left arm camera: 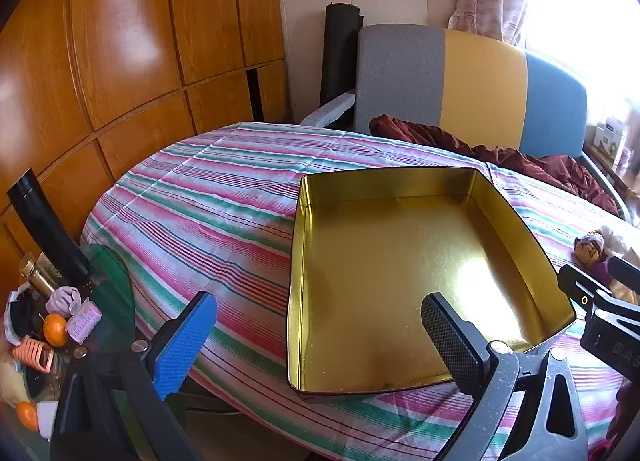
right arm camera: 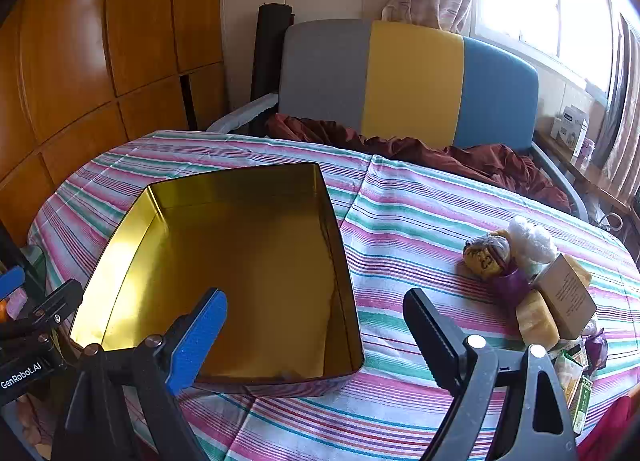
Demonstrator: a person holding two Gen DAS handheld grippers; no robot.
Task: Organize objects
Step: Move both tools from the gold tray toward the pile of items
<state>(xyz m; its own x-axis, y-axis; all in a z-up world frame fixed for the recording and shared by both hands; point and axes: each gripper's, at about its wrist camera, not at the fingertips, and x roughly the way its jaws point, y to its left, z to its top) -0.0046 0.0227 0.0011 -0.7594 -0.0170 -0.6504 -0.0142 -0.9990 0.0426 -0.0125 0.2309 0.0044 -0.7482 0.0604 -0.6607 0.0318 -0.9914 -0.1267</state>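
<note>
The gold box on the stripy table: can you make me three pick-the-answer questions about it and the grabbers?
1. Where is the pile of small items?
A. inside the box
B. on the cloth to the box's right
C. on the chair

2. What colour is the inside of the box?
A. gold
B. green
C. white

3. How are the left gripper and right gripper?
A. both open, holding nothing
B. both shut
C. one holds a tangerine

Answers: B, the pile lies on the striped tablecloth; A, the walls shine gold; A, the fingers stand apart.

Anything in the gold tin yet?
No, the gold tin shows only its bare shiny floor; the small packets sit on the striped cloth beside it.
</note>
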